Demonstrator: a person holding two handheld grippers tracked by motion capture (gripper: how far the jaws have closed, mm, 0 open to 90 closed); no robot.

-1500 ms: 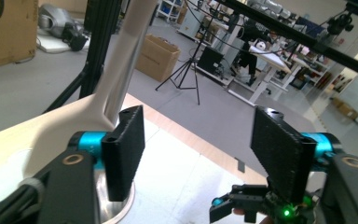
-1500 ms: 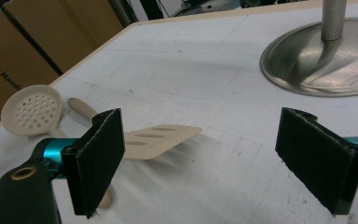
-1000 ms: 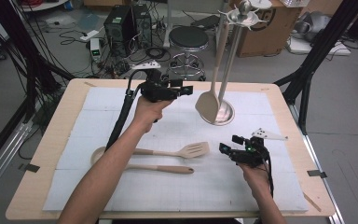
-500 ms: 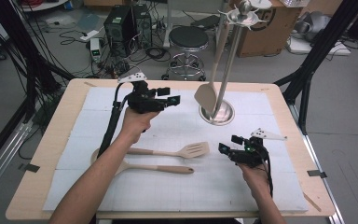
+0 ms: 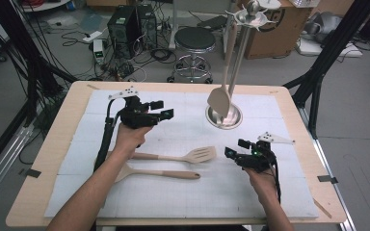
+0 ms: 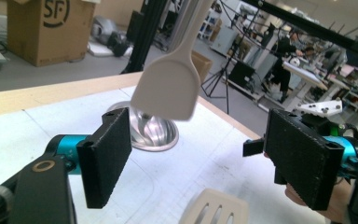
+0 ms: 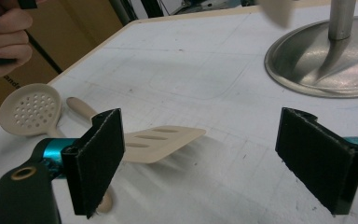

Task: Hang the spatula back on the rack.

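A beige spatula [image 5: 219, 99] hangs from the top of a metal stand [image 5: 241, 53], its head just above the round base [image 5: 224, 118]. My left gripper [image 5: 163, 109] is open and holds nothing, left of the stand. In the left gripper view the hanging spatula [image 6: 168, 88] sits between and beyond the jaws. A slotted spatula [image 5: 200, 155] and a skimmer spoon [image 5: 166, 173] lie flat on the white mat. My right gripper [image 5: 236, 148] is open just right of the slotted spatula [image 7: 163, 142]. The skimmer's [image 7: 28, 109] perforated head appears in the right gripper view.
The white mat [image 5: 188, 202] covers a wooden table [image 5: 43, 192]. Behind the table stand a stool [image 5: 194, 41], computer cases [image 5: 125, 24] and a cardboard box [image 5: 279, 29]. Black frame legs [image 5: 325, 57] rise at the right rear.
My left gripper has drawn back to the left and toward the person, away from the hanging spatula, whose head has shifted slightly. The right gripper has stayed put.
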